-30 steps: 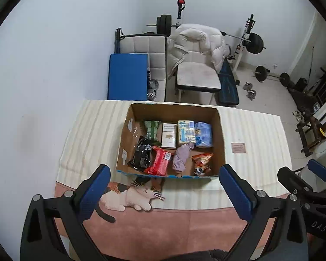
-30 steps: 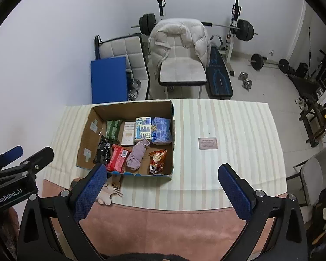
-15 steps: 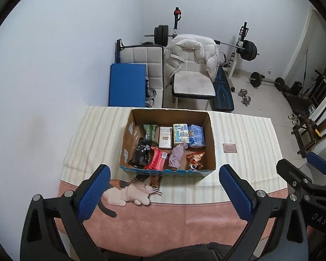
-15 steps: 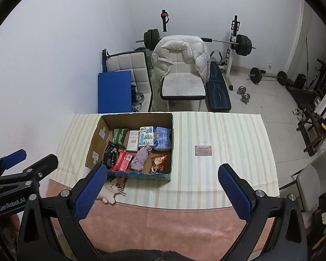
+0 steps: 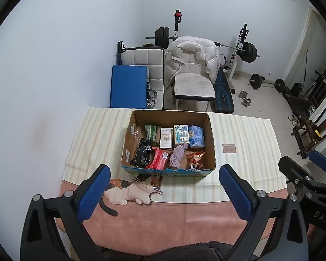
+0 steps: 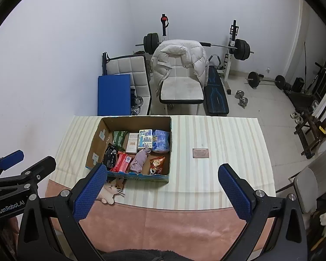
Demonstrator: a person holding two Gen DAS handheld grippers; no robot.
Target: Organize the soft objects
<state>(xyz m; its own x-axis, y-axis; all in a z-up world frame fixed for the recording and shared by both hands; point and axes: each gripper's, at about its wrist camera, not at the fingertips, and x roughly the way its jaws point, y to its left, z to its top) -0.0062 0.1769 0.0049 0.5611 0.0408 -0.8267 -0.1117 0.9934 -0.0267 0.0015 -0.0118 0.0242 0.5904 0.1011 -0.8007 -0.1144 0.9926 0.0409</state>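
An open cardboard box stands on the striped tablecloth. It holds several soft packs: a lilac cloth, a red pack, a black pack, a blue tissue pack and an orange snack bag. My left gripper is open and empty, high above the table's near edge. My right gripper is open and empty, to the right of the left one.
A cat picture is printed on the cloth in front of the box. A small brown card lies to the right of the box. Beyond the table stand a white chair with a coat, a blue pad and weights.
Both grippers have risen and drawn back from the table; the box looks smaller and farther. Both jaws stay open and empty.
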